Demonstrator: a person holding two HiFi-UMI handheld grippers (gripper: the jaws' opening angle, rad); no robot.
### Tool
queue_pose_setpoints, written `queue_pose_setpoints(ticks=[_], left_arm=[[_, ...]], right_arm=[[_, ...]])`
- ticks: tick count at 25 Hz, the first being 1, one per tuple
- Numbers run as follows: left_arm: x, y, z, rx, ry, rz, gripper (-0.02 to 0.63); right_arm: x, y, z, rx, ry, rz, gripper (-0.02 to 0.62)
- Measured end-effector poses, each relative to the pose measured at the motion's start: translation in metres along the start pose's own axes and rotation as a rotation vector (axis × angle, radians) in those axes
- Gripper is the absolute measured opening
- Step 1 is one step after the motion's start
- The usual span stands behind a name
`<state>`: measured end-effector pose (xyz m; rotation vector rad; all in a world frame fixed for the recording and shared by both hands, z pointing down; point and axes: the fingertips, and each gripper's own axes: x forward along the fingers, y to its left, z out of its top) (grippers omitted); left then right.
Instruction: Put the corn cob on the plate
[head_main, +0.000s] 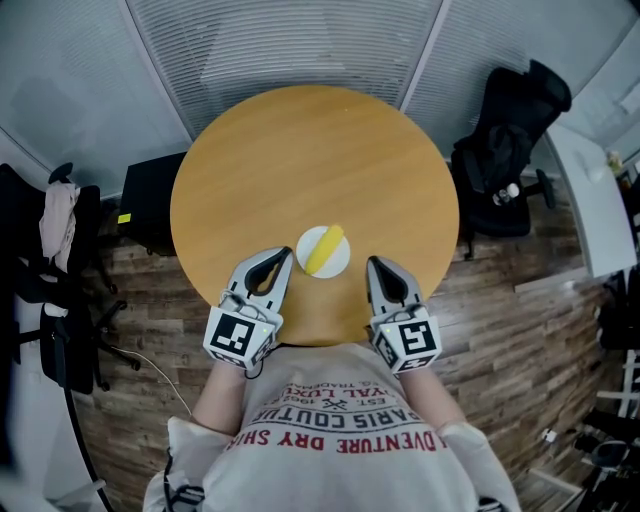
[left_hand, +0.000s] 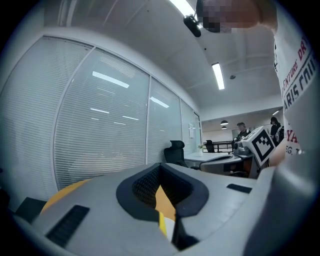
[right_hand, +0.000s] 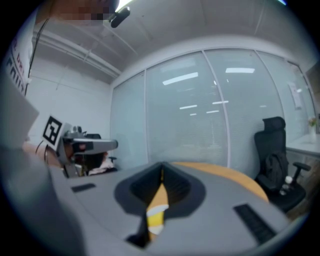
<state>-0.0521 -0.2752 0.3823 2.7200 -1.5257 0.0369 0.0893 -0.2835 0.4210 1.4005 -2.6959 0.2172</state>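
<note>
The corn cob (head_main: 323, 250) lies on the white plate (head_main: 339, 264), a little below the middle of the head view; its long axis runs from lower left to upper right, close to upright in the frame, and its upper end reaches the plate's far rim; the plate sits on the round wooden table (head_main: 310, 150), near the table's lower edge. So I judge the task as good as done; nothing is left to carry.

My left gripper (head_main: 283, 257) points up the frame just left of the plate, and my right gripper (head_main: 372, 263) does the same just to the right; the cob lies between them, roughly parallel to both, and touches neither. The left tip looks a shade nearer the plate's rim than the right.

Both pairs of jaws are closed tip to tip with nothing held; in each gripper view I see only a sliver of yellow cob and white plate through the slit low between the jaws, well beyond the pads. If another move comes, it is a draw back toward the lower edge; a sideways swing could knock the plate.
</note>
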Motion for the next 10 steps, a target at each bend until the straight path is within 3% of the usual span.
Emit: queue_pose_setpoints(ticks=[4,10], left_arm=[[0.0022,0.0025,-0.0037,0.018,0.007,0.007,0.032],[0.0040,0.0054,-0.0078,-0.017,0.020,0.008,0.032]], right_arm=[[0.0035,-0.0002,-0.0003,0.005,0.007,0.001,0.029],[0.0082,-0.0002,-0.0013,0.003,0.011,0.008,0.029]])
